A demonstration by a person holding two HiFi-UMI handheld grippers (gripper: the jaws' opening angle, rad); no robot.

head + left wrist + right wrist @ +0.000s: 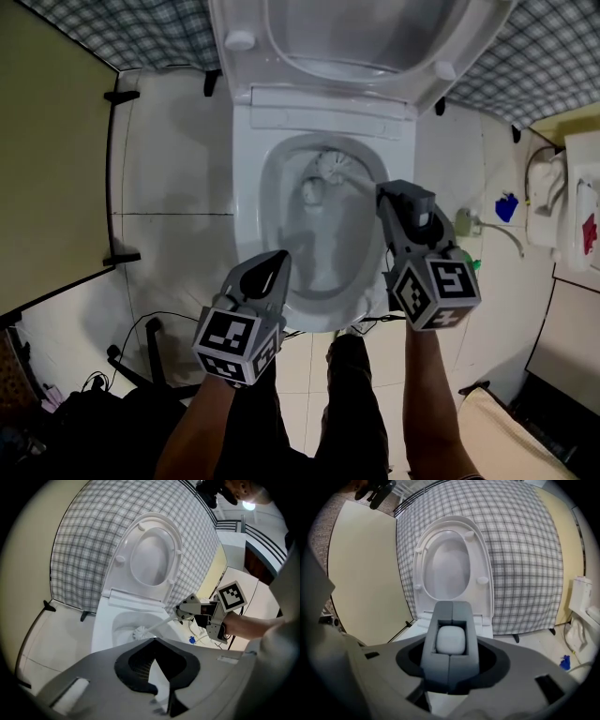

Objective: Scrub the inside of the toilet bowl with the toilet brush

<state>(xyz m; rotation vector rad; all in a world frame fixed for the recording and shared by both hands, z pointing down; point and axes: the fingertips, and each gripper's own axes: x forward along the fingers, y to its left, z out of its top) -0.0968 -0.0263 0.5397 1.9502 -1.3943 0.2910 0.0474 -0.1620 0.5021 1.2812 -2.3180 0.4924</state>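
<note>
The white toilet bowl (246, 187) stands with seat and lid (356, 37) raised. My right gripper (392, 195) hovers over the bowl's right rim, shut on the white toilet brush handle (361, 185). The handle slants down to the left, and the brush head (333, 169) sits low against the bowl's back wall. The left gripper view shows the same brush head (139, 632) and right gripper (185, 612). In the right gripper view the handle's rounded end (450, 639) is clamped between the grey fingers. My left gripper (272, 267) rests above the bowl's front left rim, shut and holding nothing.
A cream partition (47, 159) bounds the left side. Black cables (141, 347) lie on the tiled floor near it. At the right are a blue item (506, 206), a hose and a white fixture (577, 206). The person's legs (352, 403) stand before the bowl.
</note>
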